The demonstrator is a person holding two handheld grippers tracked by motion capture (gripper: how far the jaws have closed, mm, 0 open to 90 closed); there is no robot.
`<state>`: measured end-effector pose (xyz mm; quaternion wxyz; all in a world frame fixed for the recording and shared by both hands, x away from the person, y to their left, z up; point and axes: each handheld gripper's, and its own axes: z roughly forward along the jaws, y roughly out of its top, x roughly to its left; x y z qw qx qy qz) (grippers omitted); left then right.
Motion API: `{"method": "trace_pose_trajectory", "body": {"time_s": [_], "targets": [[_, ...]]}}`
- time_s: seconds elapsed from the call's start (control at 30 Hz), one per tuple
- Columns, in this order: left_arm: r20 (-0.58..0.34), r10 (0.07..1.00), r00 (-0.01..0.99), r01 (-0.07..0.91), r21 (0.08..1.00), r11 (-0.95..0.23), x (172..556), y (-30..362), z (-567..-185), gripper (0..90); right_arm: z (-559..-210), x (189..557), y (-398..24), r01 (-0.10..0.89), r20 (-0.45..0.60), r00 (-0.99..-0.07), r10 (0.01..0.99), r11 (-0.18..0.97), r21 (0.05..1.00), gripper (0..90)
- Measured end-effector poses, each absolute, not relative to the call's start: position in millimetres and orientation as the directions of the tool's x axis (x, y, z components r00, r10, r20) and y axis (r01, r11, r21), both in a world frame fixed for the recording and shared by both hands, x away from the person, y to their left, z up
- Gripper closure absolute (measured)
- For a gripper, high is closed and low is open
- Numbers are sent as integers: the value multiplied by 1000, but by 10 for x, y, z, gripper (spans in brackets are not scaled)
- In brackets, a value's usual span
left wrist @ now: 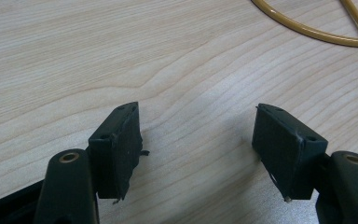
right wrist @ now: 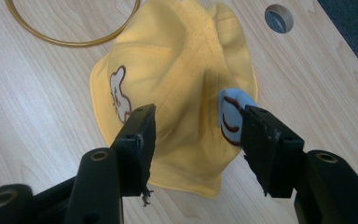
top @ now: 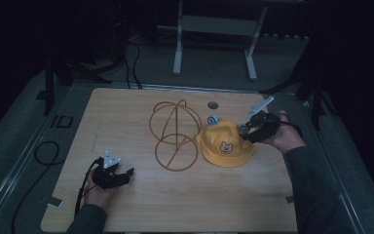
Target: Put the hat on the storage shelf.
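A yellow bucket hat (top: 224, 144) (right wrist: 177, 70) with a white bear on its front and small blue ears lies on the wooden table (top: 126, 209), right of middle. Left of it stands a gold wire hat stand (top: 174, 135), two rings joined by arcs; a piece of its ring (left wrist: 307, 32) shows in the left gripper view. My right gripper (top: 247, 132) (right wrist: 196, 140) is open, its jaws straddling the hat's near side by one blue ear (right wrist: 232, 114). My left gripper (top: 126, 174) (left wrist: 198, 149) rests open on bare wood at the front left, holding nothing.
A round cable hole (top: 213, 105) (right wrist: 278, 17) sits at the table's far edge behind the hat. A black cable (top: 46, 153) loops on the floor left of the table. A white desk frame (top: 214, 44) stands beyond.
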<state>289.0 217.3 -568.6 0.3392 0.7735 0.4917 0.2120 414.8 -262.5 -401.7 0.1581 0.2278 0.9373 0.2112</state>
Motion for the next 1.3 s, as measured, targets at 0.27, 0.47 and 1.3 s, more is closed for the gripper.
{"method": "trace_pose_trajectory", "body": {"time_s": [0.27,0.47,1.3], "targets": [[-5,904,428,616,733,-288,2887,2174,-5686,327,-3987,4233,-2494,362,-203,-849,487,818,446,421],[-5,904,428,617,732,-288,2885,2173,-5685,326,-3994,4315,-2383,370,-193,-853,485,822,432,409],[-5,902,431,616,732,-290,2881,2173,-5686,325,-4184,4609,-2101,431,-131,-856,500,830,354,507]]}}
